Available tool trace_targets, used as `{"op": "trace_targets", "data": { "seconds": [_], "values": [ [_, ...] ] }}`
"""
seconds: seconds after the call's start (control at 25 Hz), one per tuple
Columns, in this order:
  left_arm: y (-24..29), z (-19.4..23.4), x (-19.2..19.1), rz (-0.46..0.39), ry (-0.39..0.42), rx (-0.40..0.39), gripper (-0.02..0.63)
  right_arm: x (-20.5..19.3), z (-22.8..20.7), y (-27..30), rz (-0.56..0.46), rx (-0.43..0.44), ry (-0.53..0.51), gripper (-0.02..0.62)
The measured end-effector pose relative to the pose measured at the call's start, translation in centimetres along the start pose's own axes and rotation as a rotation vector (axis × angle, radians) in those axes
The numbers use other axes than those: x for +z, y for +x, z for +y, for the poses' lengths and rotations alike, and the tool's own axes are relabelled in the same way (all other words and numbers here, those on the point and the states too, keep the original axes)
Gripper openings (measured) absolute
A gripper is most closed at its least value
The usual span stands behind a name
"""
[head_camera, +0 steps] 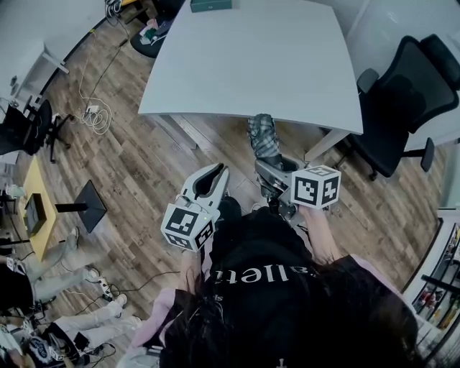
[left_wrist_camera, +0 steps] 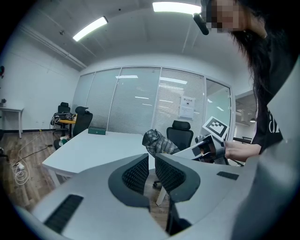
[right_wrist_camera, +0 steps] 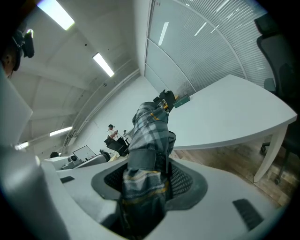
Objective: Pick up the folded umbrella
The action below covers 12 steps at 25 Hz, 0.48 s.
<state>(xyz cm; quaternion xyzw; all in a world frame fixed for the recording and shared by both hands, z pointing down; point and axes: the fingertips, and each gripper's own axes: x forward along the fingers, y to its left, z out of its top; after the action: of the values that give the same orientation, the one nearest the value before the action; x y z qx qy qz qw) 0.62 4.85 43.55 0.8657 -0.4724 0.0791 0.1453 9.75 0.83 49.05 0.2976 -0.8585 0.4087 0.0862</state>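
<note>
The folded umbrella (head_camera: 263, 135), in grey-green plaid cloth, sticks out forward from my right gripper (head_camera: 267, 167), which is shut on it just in front of the white table's (head_camera: 251, 57) near edge. In the right gripper view the umbrella (right_wrist_camera: 149, 136) fills the gap between both pads of the right gripper (right_wrist_camera: 147, 165) and points up and away. My left gripper (head_camera: 218, 171) hangs beside it to the left, shut, with nothing between its jaws. From the left gripper (left_wrist_camera: 150, 161) I see the umbrella (left_wrist_camera: 157, 140) held off to the right.
A small green box (head_camera: 210, 5) lies at the table's far edge. A black office chair (head_camera: 402, 93) stands at the right. On the wooden floor at the left are a black floor stand (head_camera: 90, 205), loose cables (head_camera: 93, 115) and a yellow side table (head_camera: 36, 208).
</note>
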Motion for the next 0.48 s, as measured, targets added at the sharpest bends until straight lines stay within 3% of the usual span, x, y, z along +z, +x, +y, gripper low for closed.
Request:
{"op": "trace_targets", "data": {
  "seconds": [0.48],
  "values": [
    [0.8, -1.1, -0.2, 0.008, 0.006, 0.010, 0.058, 0.0, -0.9, -0.9, 0.005, 0.013, 0.006, 0.225]
  ]
}}
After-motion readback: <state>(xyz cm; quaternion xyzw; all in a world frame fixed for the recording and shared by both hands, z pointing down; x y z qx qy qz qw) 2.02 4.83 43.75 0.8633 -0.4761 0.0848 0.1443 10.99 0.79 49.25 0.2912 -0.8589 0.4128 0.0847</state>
